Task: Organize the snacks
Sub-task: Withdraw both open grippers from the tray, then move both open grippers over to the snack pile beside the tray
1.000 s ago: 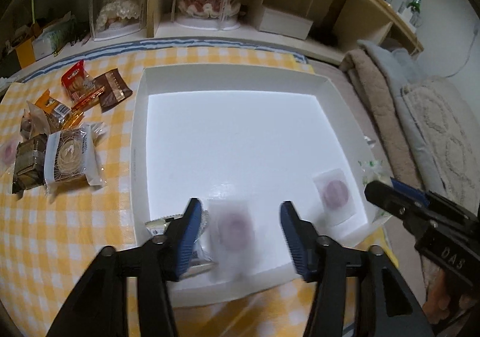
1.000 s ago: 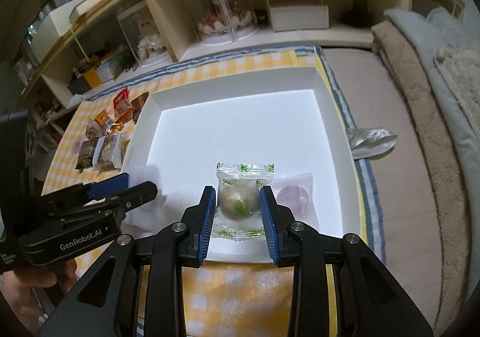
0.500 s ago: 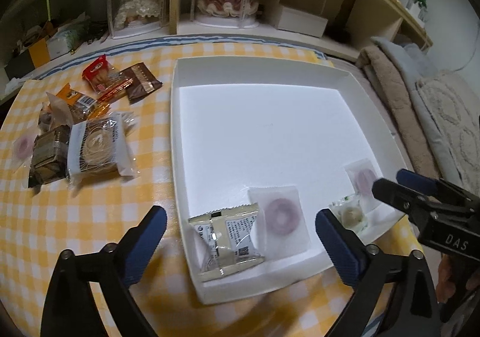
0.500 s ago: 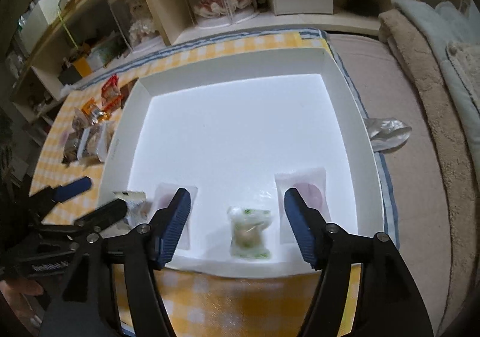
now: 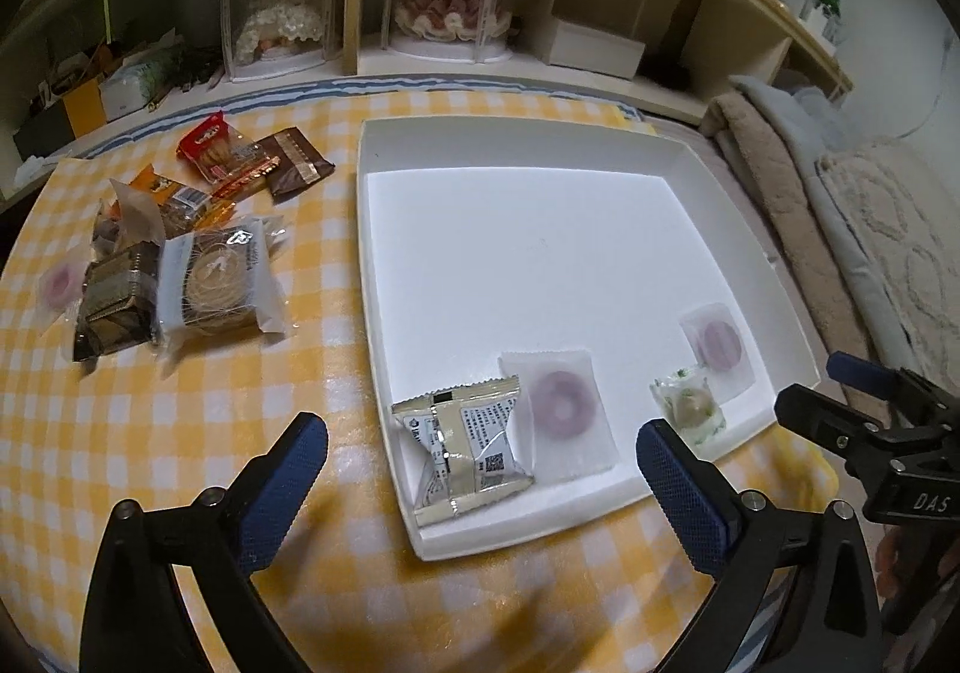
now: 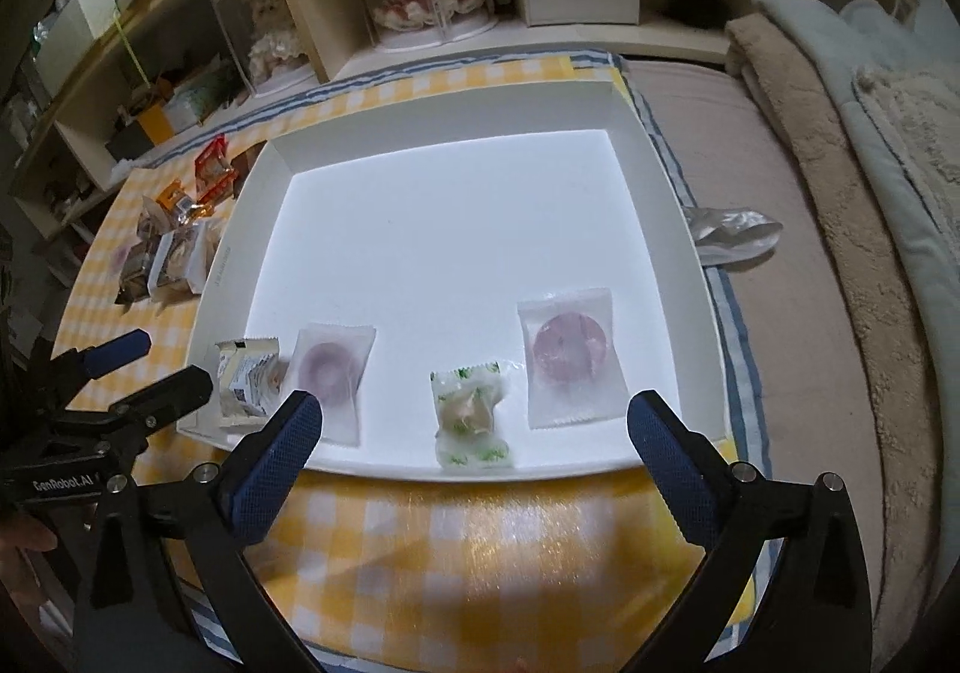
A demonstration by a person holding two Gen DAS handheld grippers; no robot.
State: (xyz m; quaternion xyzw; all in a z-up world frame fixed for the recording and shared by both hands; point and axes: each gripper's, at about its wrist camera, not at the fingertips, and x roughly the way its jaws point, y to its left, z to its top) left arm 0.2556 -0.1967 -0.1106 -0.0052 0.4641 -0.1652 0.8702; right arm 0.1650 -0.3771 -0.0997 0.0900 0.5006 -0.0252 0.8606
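A white tray [image 5: 384, 265] lies on the yellow checked cloth. Along its near edge lie a beige packet [image 5: 465, 448], a purple ring sweet in a white wrapper [image 5: 561, 409], a green-printed sweet [image 5: 690, 409] and a second purple sweet [image 5: 717, 346]. They also show in the right wrist view: beige packet [image 6: 249, 382], ring sweet [image 6: 330, 373], green sweet [image 6: 471, 415], purple sweet [image 6: 570, 355]. My left gripper [image 5: 483, 484] is open and empty above the tray's near left corner. My right gripper [image 6: 474, 454] is open and empty above the tray's near edge [image 6: 480, 472].
A pile of loose snacks [image 5: 180, 247] lies on the cloth left of the tray, with a red packet [image 5: 225, 154] and a brown one [image 5: 297, 172] at the back. Shelves with doll cases [image 5: 273, 22] stand behind. Blankets [image 6: 840, 193] and a crumpled silver wrapper [image 6: 735, 238] are right.
A second ago my right gripper was shut on the green sweet; it opened, leaving it in the tray. My left gripper opened wide off the ring sweet. Both drew back.
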